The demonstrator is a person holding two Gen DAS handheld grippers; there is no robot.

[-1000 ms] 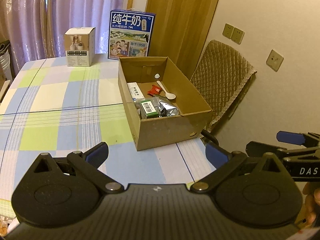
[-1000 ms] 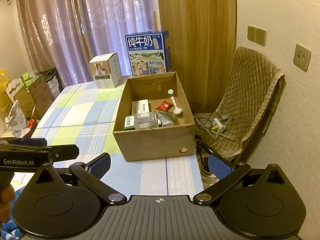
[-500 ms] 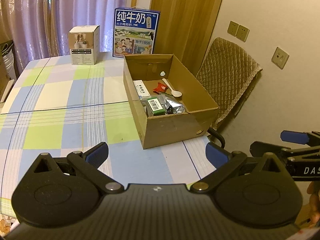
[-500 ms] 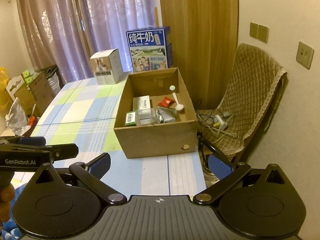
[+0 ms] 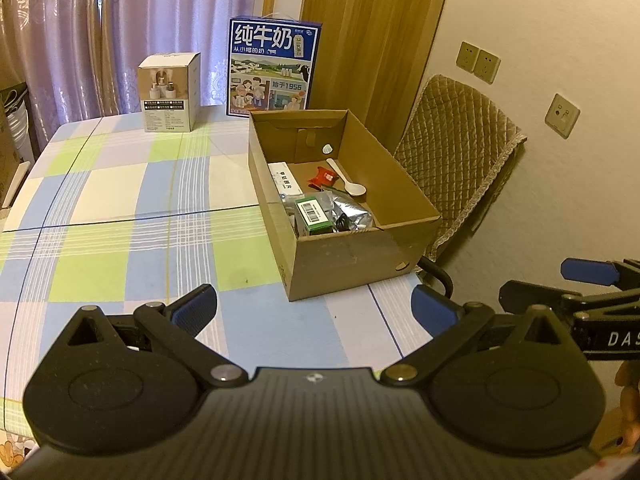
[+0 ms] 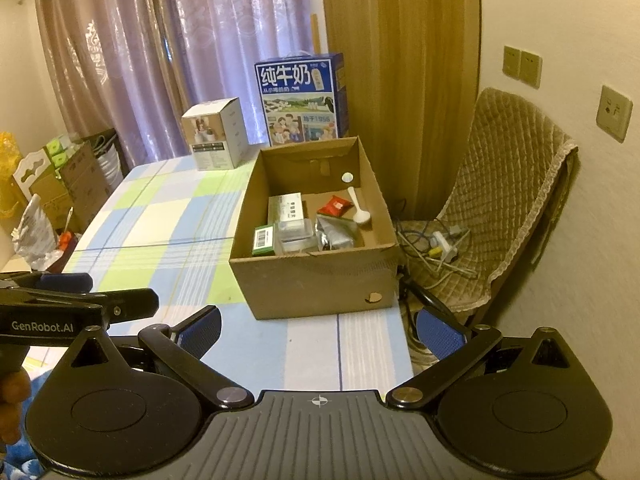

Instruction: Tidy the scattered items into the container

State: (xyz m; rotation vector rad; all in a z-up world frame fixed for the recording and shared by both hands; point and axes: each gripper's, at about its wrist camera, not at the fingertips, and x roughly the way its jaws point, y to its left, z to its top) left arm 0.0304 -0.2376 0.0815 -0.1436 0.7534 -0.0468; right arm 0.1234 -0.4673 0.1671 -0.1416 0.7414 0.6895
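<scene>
An open cardboard box (image 5: 352, 252) (image 6: 316, 280) stands near the table's right edge. Inside lie a white spoon (image 5: 347, 178) (image 6: 359, 210), a red packet (image 5: 323, 178) (image 6: 335, 206), a green barcode box (image 5: 313, 215) (image 6: 264, 240), a silver pouch (image 5: 354, 216) (image 6: 334, 232), a white carton (image 5: 285, 178) (image 6: 289, 208) and a clear plastic case (image 6: 296, 236). My left gripper (image 5: 314, 306) hangs open and empty in front of the box. My right gripper (image 6: 318, 326) is open and empty too, held back from the box's near wall. Each gripper shows at the edge of the other's view.
A checked cloth covers the table (image 5: 120, 208). At its far end stand a blue milk carton case (image 5: 274, 68) (image 6: 302, 100) and a small white product box (image 5: 170, 92) (image 6: 214, 134). A quilted chair (image 6: 500, 200) with cables sits right of the table. Cartons and bags (image 6: 52, 184) crowd the left.
Both grippers have drawn back and risen a little, so the box looks slightly farther off. Jaws stay open; the items in the box have not moved.
</scene>
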